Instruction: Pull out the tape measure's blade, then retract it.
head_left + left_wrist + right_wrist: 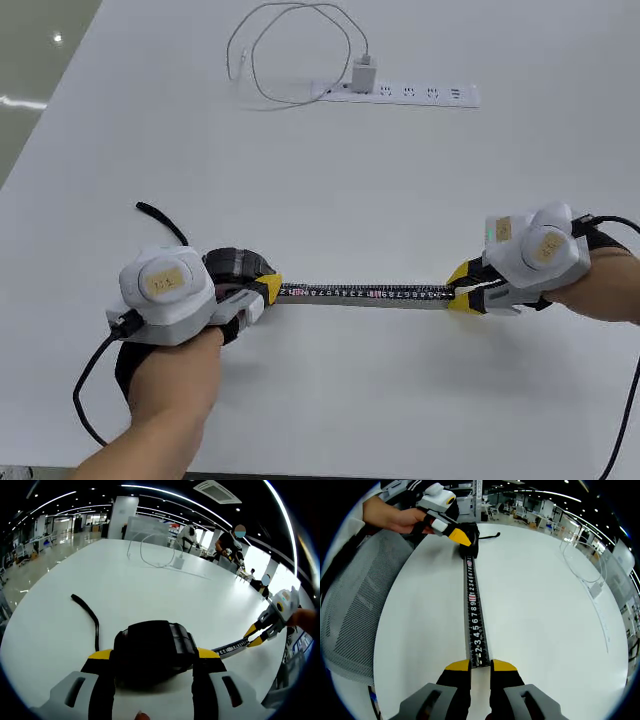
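Observation:
The black tape measure case (238, 268) (152, 652) lies on the white table, and my left gripper (262, 292) (155, 656) is shut on it. Its blade (362, 293) (473, 616) (231, 649) runs out flat over the table to the right. My right gripper (462, 288) (480, 666) is shut on the blade's end, its yellow tips pinching the first few numbers. In the right gripper view the case (470, 539) and left gripper (451, 531) show at the far end of the blade. A black wrist strap (160, 221) (87, 614) trails from the case.
A white power strip (400, 93) with a charger (362, 74) and looped white cable (290, 45) lies at the table's far side. A grey mesh chair (357, 610) stands by the table's near edge. People sit at a distant table (235, 542).

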